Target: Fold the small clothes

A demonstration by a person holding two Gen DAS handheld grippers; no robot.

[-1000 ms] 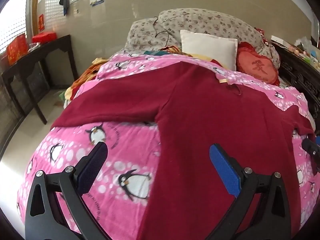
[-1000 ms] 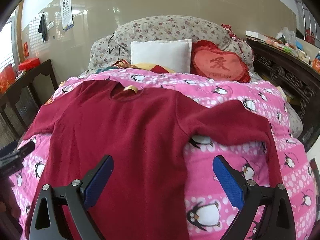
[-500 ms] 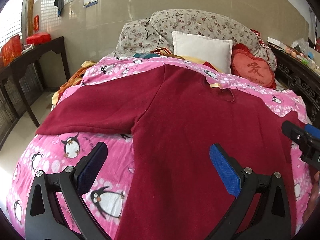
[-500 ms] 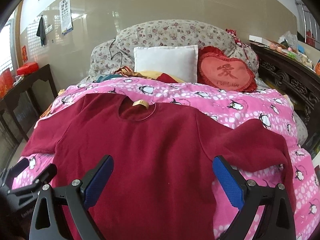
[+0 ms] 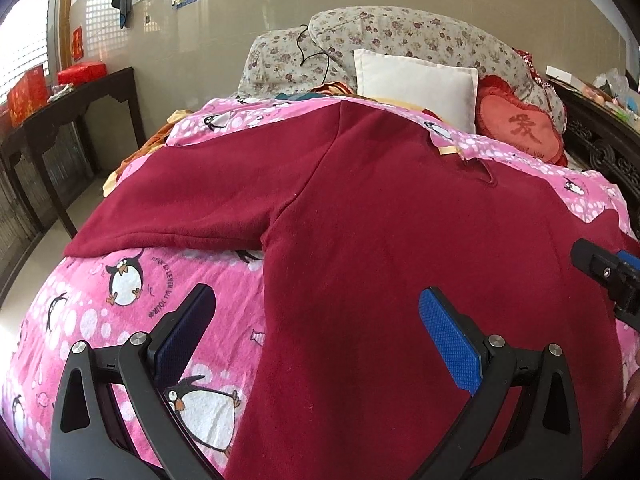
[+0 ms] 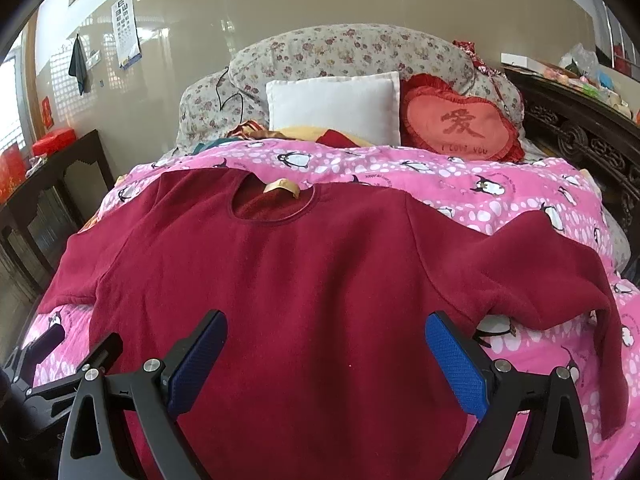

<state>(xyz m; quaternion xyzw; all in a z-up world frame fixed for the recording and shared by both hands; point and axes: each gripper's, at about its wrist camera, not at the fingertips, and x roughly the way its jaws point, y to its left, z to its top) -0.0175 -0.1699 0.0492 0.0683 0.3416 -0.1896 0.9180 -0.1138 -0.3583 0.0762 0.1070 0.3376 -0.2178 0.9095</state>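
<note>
A dark red long-sleeved top (image 5: 400, 248) lies spread flat, front up, on a pink penguin-print blanket (image 5: 132, 304). It also shows in the right wrist view (image 6: 304, 288), neck hole toward the pillows, both sleeves stretched out sideways. My left gripper (image 5: 316, 340) is open and empty above the top's lower left part, beside the left sleeve. My right gripper (image 6: 326, 356) is open and empty above the middle of the top's body. The right gripper shows at the right edge of the left wrist view (image 5: 612, 276); the left gripper shows at the lower left of the right wrist view (image 6: 60, 368).
A white pillow (image 6: 334, 106), a red heart cushion (image 6: 460, 126) and a floral bolster (image 6: 352, 52) lie at the bed's head. A dark wooden side table (image 5: 68, 120) stands left of the bed. A dark carved bed frame (image 6: 592, 148) runs along the right.
Both grippers have moved toward the middle of the top and a little forward; the top fills more of each view. Both stay open. The top has not moved.
</note>
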